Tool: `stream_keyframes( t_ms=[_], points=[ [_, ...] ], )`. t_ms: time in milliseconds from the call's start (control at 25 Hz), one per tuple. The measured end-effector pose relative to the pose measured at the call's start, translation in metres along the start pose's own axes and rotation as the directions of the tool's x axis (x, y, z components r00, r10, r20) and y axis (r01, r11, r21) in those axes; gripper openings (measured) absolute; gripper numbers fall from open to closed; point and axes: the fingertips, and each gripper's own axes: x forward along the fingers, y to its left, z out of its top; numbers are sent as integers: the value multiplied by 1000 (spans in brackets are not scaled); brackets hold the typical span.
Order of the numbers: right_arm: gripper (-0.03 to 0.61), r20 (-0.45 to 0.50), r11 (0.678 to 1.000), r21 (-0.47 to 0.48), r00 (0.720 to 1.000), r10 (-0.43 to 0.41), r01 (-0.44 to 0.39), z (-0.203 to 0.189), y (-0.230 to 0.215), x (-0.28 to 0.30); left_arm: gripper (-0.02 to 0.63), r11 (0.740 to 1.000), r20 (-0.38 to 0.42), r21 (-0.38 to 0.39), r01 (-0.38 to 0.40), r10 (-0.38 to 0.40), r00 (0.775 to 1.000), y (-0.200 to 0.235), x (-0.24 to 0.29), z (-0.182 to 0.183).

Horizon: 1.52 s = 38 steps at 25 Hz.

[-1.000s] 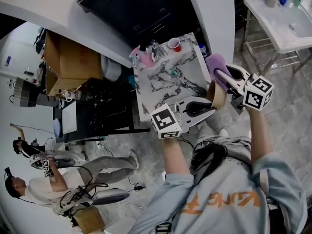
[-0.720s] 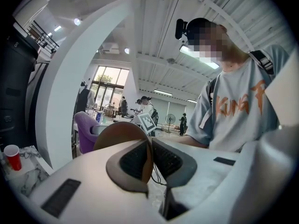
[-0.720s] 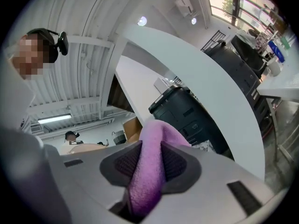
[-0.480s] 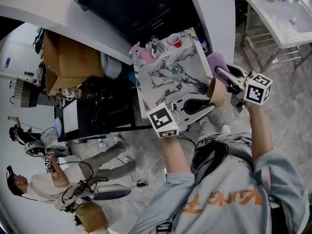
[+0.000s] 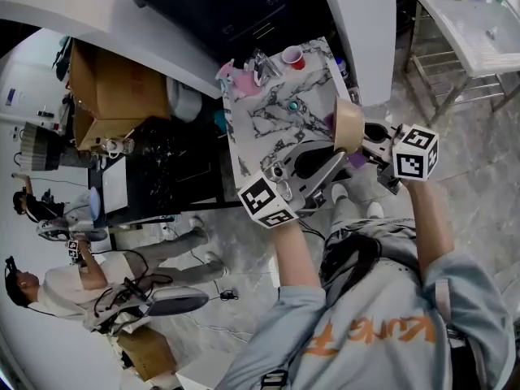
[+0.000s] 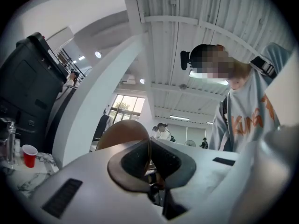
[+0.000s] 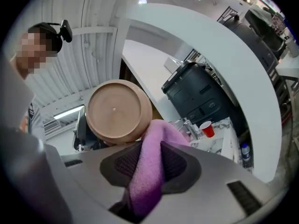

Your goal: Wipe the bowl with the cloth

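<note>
Overlapping the surface's right edge mid-frame, the bowl is clamped by its rim in the left hand-held gripper, the cloth pinched in the right hand-held gripper.

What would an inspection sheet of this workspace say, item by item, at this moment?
Surface: marble-pattern table, with items standing at its far end.
Job's things: brown bowl held on edge in the air beside the table; purple cloth close to its outer base, contact unclear.
Clutter: red cup, pink item and small teal object on the table.
Tongs: left tongs shut on the bowl's rim; right tongs shut on the cloth.
Cables: loose cable on the floor.
Surroundings: cardboard boxes, people at lower left, white table at upper right.
</note>
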Motion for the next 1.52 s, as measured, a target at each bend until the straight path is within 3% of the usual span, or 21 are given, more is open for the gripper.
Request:
stream_keyframes(
  t_ms=[360,480,680,800,880,1000,1200,1520],
  points=[
    [130,-89,995,-34,991,95,-98,-8,34,18,35,979,83,39,-201,197,977,25,-13,16],
    [130,-115,986,-56,982,148,-155,-11,50,19,35,959,104,45,-281,275,956,36,-21,22],
    [130,-158,970,-130,970,186,-207,-7,68,15,35,926,127,-8,-377,375,918,55,-37,22],
    [130,-105,960,-138,968,229,-242,9,77,11,34,892,104,-34,-451,452,886,69,-52,16],
    [130,-59,960,-141,970,238,-244,21,79,7,34,880,82,-40,-473,475,876,73,-60,11],
    [130,-8,966,-163,979,203,-201,31,72,4,34,897,98,-60,-437,441,892,69,-62,9],
    [130,149,985,-106,977,153,-138,57,56,-5,34,938,18,-35,-346,346,938,54,-47,-7],
    [130,299,995,-18,949,101,-100,77,38,-14,35,971,113,-125,-203,217,970,40,-35,0]
  ],
)
